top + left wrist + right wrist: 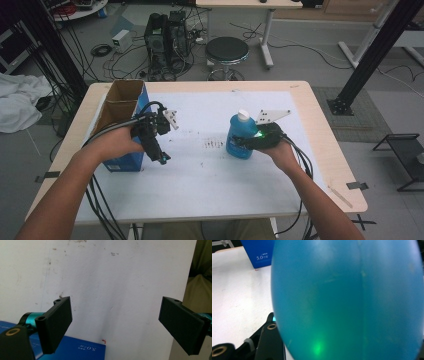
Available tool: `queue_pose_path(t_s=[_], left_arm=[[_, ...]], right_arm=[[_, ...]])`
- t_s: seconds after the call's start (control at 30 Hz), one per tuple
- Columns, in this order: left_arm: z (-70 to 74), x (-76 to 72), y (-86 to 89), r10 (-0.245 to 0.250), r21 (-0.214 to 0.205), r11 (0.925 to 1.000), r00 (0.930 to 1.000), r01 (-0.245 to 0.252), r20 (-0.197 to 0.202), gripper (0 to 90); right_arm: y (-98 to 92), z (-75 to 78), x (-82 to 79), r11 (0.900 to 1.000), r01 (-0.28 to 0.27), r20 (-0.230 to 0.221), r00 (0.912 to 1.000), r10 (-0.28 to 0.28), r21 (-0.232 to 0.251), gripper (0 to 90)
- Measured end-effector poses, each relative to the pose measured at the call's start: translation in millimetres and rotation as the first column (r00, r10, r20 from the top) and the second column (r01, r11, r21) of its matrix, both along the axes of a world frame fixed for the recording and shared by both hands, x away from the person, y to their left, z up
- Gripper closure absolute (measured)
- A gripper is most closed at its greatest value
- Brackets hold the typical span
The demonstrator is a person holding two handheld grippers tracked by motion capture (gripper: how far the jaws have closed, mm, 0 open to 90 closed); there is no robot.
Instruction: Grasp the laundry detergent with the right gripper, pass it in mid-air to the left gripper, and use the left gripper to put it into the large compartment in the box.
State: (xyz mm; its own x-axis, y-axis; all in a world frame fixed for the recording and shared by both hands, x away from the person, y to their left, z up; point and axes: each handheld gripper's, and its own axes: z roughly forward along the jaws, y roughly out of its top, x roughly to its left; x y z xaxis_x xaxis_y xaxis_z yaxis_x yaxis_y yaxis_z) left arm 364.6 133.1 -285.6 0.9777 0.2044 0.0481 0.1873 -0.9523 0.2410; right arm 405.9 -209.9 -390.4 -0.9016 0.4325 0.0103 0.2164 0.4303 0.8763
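Note:
A blue bottle [239, 136] with a white cap stands upright on the white sheet [200, 170] right of the table's middle. My right gripper [248, 140] is shut on its lower body from the right. In the right gripper view the bottle [347, 295] is pressed close to the camera, with one black finger [269, 340] at its left side. My left gripper [163, 156] hovers just right of an open-topped blue box [125, 127], pointing down at the sheet. Its jaws [115, 315] stand wide open with nothing between them.
The blue box's corner [75, 350] lies just below the left jaw; the box [259, 252] stands beyond the bottle. Cables trail from both grippers off the front edge. Behind the table are a black stool [227, 50] and a computer tower [167, 35].

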Motion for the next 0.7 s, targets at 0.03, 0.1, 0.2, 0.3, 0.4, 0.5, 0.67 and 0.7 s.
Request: queue_pose_path(t_s=[0.03, 0.1, 0.2, 0.3, 0.4, 0.5, 0.67, 0.7], left_arm=[[-0.2, -0.3, -0.5, 0.002, -0.01, 1.0, 1.0, -0.002, 0.006, 11.6], [0.6, -0.7, -1.1, 0.004, -0.016, 0.9999, 1.0, -0.004, 0.003, 11.6], [6.0, -0.6, -2.6, -0.003, -0.021, 0.9998, 1.0, 0.003, 0.002, 11.6], [11.2, -0.5, -5.4, -0.014, -0.015, 0.9998, 0.9998, 0.015, 0.013, 11.6], [17.2, -1.4, -10.4, -0.009, -0.033, 0.9994, 0.9998, 0.01, 0.016, 11.6], [22.6, -1.7, -15.0, -0.018, -0.05, 0.9986, 0.9997, 0.019, 0.015, 11.6], [40.0, -4.0, -36.4, -0.067, -0.04, 0.9969, 0.9976, 0.068, 0.016, 11.6], [40.0, -4.0, -36.4, -0.067, -0.04, 0.9969, 0.9976, 0.068, 0.016, 11.6]], right_arm=[[-0.4, 0.3, 0.2, 1.0, -0.002, -0.003, 1.0, 0.002, -0.002, 42.9], [-1.1, 0.7, -0.3, 1.0, -0.004, -0.007, 1.0, 0.004, -0.003, 42.9], [-1.5, 6.7, -3.7, 0.9994, -0.034, -0.013, 0.9993, 0.034, 0.001, 42.9], [-2.0, 14.8, -7.4, 0.9973, -0.073, -0.009, 0.9973, 0.073, -0.01, 42.9], [-2.3, 24.1, -13.0, 0.993, -0.116, -0.023, 0.993, 0.116, -0.021, 42.9], [-1.8, 33.9, -19.1, 0.9867, -0.156, -0.044, 0.987, 0.154, -0.045, 42.9], [-0.4, 47.0, -25.1, 0.9698, -0.237, -0.037, 0.9712, 0.235, -0.057, 42.8], [-0.4, 47.0, -25.1, 0.9698, -0.237, -0.037, 0.9712, 0.235, -0.057, 42.8]])
